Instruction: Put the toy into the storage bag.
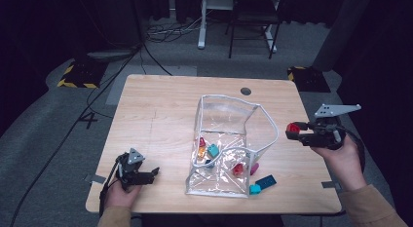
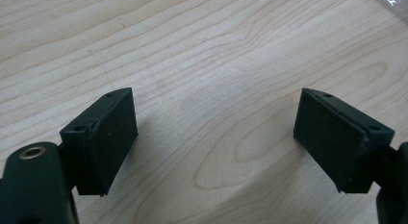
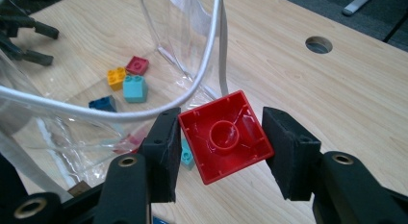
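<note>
Red block (image 3: 223, 136) sits squeezed in the right gripper (image 3: 219, 152) beside the clear bag (image 1: 221, 139), its white rim (image 3: 144, 111) between; left gripper (image 2: 214, 137) wide open, empty.

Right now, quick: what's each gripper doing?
Left gripper: open, holding nothing, jaws wide over the bare table.
Right gripper: closed on the red brick, beside the clear bag.

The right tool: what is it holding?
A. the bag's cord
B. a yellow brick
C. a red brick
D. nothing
C: the right tool is shut on a red brick, hollow underside toward the camera, beside the clear bag.
</note>
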`<state>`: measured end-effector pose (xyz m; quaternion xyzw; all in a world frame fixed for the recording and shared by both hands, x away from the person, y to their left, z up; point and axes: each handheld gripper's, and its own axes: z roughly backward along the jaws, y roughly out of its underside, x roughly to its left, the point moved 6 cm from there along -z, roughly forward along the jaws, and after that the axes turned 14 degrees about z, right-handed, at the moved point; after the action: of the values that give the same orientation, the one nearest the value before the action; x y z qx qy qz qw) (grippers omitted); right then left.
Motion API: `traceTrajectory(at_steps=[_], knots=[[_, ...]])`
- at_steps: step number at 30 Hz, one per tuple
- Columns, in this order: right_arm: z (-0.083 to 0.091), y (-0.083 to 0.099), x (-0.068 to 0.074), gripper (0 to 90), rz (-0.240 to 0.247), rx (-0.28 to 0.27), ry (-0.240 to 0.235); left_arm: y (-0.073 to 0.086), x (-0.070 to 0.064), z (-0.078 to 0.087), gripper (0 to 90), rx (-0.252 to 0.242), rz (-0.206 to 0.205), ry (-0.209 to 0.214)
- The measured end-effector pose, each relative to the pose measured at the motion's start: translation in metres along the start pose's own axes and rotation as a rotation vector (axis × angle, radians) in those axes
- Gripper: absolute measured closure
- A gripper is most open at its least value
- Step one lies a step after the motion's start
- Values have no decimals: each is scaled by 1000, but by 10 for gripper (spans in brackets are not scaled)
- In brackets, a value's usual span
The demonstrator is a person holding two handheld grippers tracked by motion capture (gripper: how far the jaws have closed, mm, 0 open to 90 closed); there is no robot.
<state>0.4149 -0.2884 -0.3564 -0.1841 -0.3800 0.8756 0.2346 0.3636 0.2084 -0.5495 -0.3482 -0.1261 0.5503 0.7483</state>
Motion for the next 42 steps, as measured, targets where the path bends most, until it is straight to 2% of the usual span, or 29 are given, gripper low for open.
traceTrajectory(at_steps=[7,8,18,28,42], knots=[[9,-16,1,501,6,-42,-1,0,0,0,156,1,0,0],[9,-23,2,501,12,-51,-2,0,0,0,156,0,0,0],[6,-51,5,501,36,-73,-18,0,0,0,156,1,0,0],[-16,-87,14,502,69,-86,-51,0,0,0,156,0,0,1],[-48,-118,30,503,97,-71,-103,0,0,0,154,-1,-1,2]])
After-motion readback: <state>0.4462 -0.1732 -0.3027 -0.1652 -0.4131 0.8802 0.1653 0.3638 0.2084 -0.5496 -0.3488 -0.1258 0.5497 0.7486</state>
